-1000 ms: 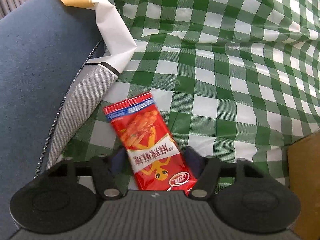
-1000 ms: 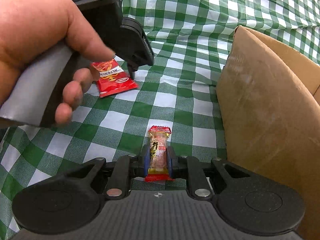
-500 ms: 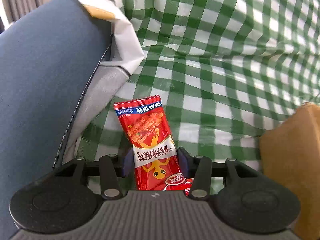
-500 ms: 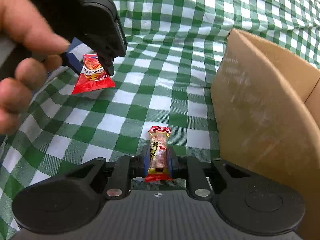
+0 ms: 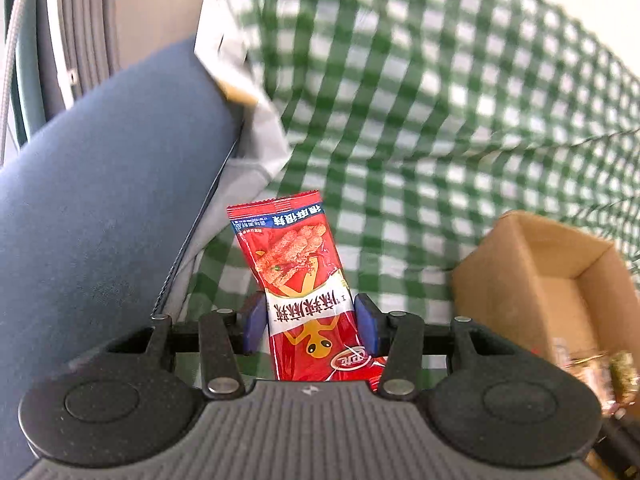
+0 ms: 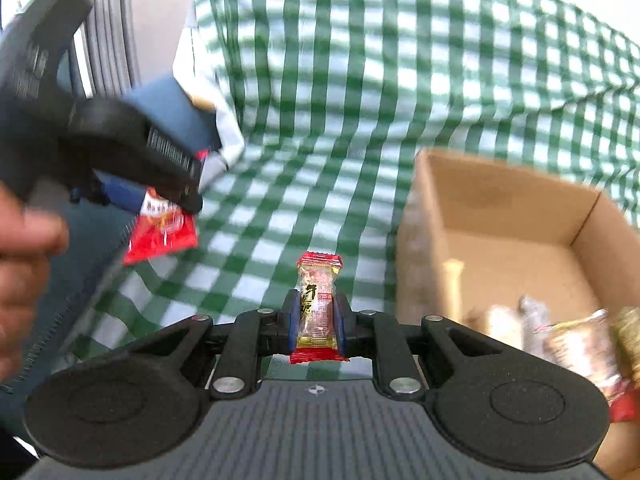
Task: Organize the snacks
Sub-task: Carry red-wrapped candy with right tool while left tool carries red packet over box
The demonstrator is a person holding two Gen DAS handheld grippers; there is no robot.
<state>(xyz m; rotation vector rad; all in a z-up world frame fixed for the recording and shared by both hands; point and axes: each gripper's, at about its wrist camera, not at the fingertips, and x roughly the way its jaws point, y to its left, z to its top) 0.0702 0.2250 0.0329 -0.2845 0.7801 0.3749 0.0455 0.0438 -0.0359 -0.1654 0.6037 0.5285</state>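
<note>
Two tools [image 5: 310,322] [image 6: 316,322], two snack packets [image 5: 298,280] [image 6: 318,300], one box [image 6: 500,216]

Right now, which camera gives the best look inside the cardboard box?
The right wrist view: the cardboard box shows its open top and blurred snack packets inside. The left wrist view catches only the box's corner at the frame edge.

red snack packet [image 5: 306,292], upside-down Chinese lettering

Both wrist views face down-forward, close; share cardboard box [image 5: 520,276] [image 6: 500,216].
</note>
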